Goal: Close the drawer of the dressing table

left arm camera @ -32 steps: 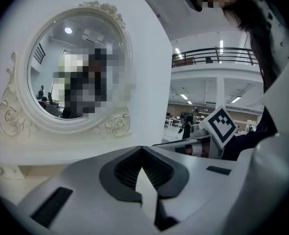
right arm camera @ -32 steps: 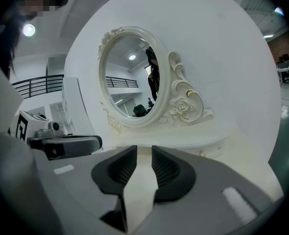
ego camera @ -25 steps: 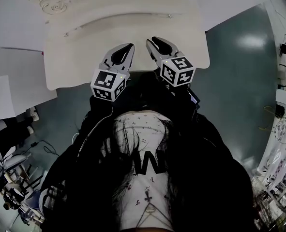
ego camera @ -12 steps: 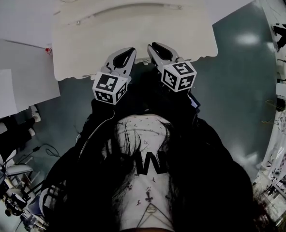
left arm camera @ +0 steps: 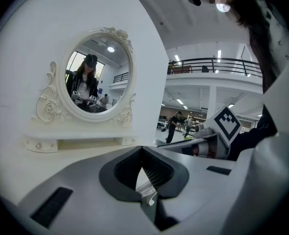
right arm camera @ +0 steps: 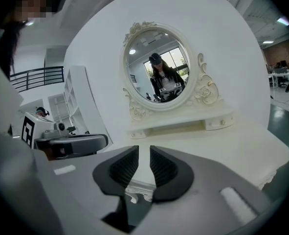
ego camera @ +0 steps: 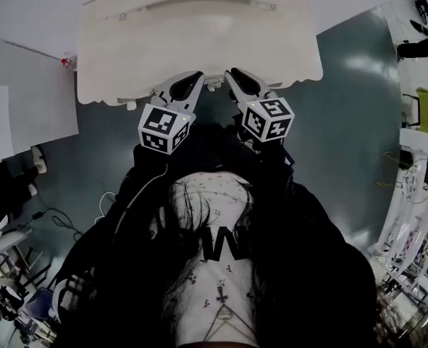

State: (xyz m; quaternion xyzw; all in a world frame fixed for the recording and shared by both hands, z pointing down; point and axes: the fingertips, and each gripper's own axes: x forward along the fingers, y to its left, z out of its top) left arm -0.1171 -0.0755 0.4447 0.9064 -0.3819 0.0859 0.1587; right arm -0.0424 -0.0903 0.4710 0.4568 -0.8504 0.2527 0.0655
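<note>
Cream-white dressing table with a rounded top, front edge dead ahead. Left gripper and right gripper sit side by side at the middle of that edge. Left jaws are closed tip to tip, empty. Right jaws have just been closing: narrow gap now, nothing in it. The drawer is under the top's overhang, with only carved white trim showing; can't tell how far in. Grey-green floor is open on the right; white panels crowd the table's left edge.
</note>
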